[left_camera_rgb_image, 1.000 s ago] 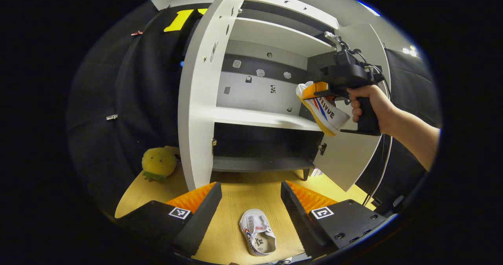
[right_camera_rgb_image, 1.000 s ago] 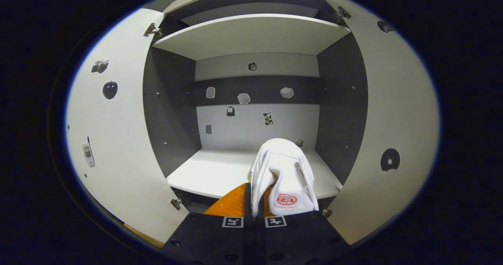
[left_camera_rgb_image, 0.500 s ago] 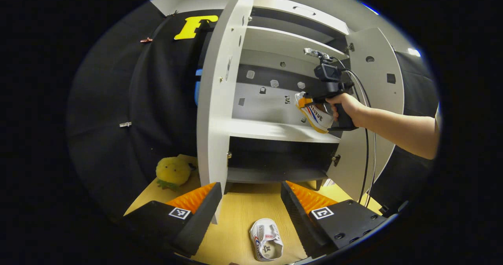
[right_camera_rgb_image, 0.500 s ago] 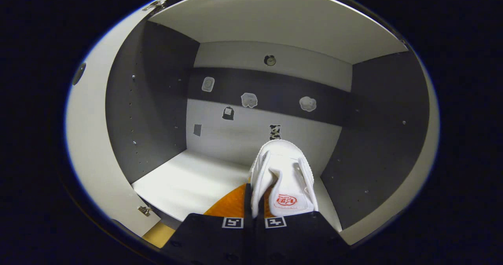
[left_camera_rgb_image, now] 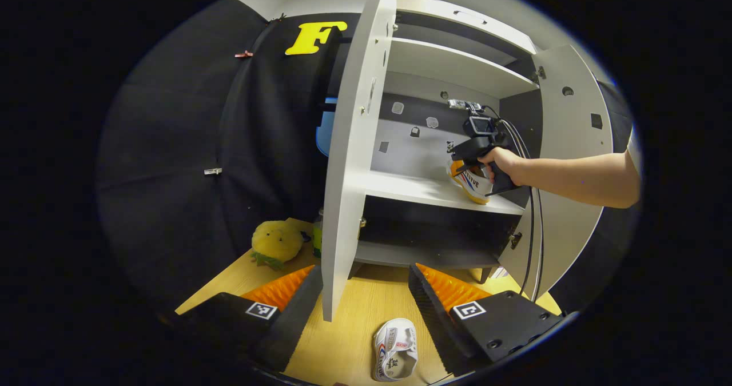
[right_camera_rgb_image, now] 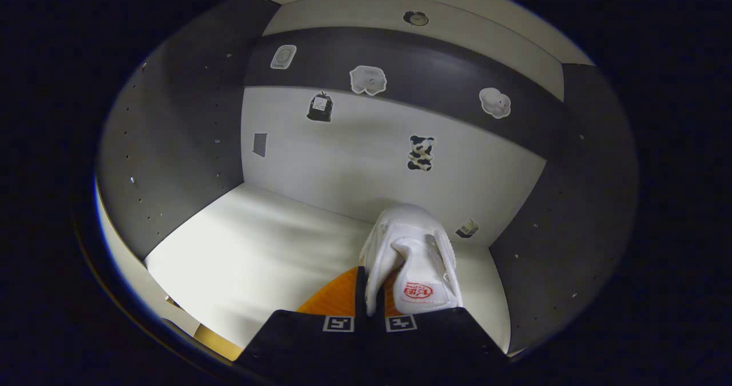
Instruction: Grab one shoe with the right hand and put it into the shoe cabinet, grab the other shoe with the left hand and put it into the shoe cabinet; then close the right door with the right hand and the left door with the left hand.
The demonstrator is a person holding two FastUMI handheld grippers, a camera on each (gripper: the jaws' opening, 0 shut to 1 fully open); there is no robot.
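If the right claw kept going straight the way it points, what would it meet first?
Probably the cabinet's back wall: the right claw, shut on the shoe, points over the shelf towards it. Depth is unclear.

The right gripper (right_camera_rgb_image: 370,311), held in a hand (left_camera_rgb_image: 502,164) on an outstretched bare forearm, reaches inside the cabinet (left_camera_rgb_image: 446,66), fingers clamped. The left gripper (left_camera_rgb_image: 366,294) hangs low before the cabinet, jaws spread wide.

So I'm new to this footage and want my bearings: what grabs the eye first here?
The white shoe clamped in the right gripper, low over the cabinet's middle shelf at its right end. Next, the second shoe lying on the wooden floor between the left gripper's open fingers, before the wide-open left door.
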